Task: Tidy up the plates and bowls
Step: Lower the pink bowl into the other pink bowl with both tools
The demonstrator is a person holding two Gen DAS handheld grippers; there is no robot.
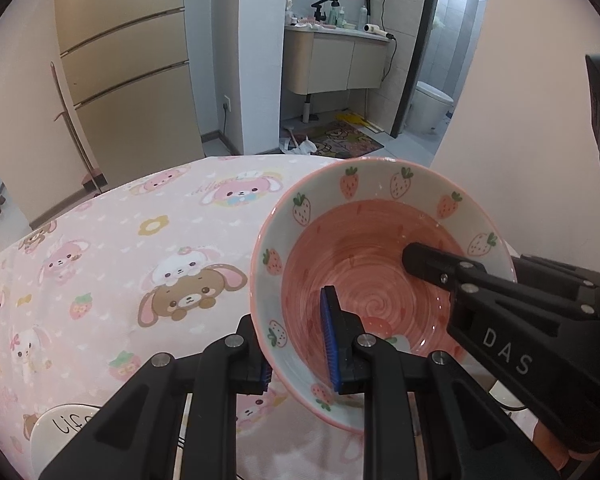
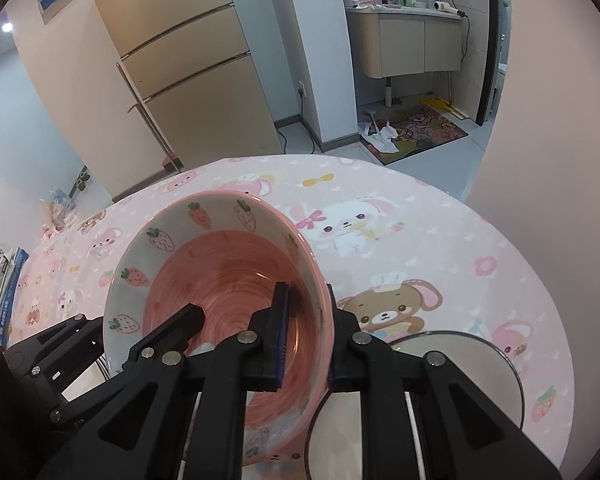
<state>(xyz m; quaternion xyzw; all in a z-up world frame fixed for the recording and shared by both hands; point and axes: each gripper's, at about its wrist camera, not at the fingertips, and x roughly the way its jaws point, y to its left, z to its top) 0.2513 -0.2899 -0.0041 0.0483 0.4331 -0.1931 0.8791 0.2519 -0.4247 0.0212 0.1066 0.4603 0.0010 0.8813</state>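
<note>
A pink bowl [image 1: 364, 272] with strawberries painted round its white inner wall is held between both grippers over the round table, tilted towards the cameras. My left gripper [image 1: 298, 360] is shut on the bowl's left rim, one blue pad inside and the other outside. My right gripper [image 2: 308, 344] is shut on the right rim of the same bowl [image 2: 220, 272] in the same way. Each view shows the other gripper reaching into the bowl: the right gripper [image 1: 432, 268] and the left gripper [image 2: 180, 328].
The table wears a pink cartoon-rabbit cloth [image 1: 140, 240]. A white dish with black lettering [image 1: 60, 428] lies near the front left. A grey plate [image 2: 460, 368] lies under my right gripper. Beyond the table are a fridge [image 2: 188, 60] and a washroom doorway.
</note>
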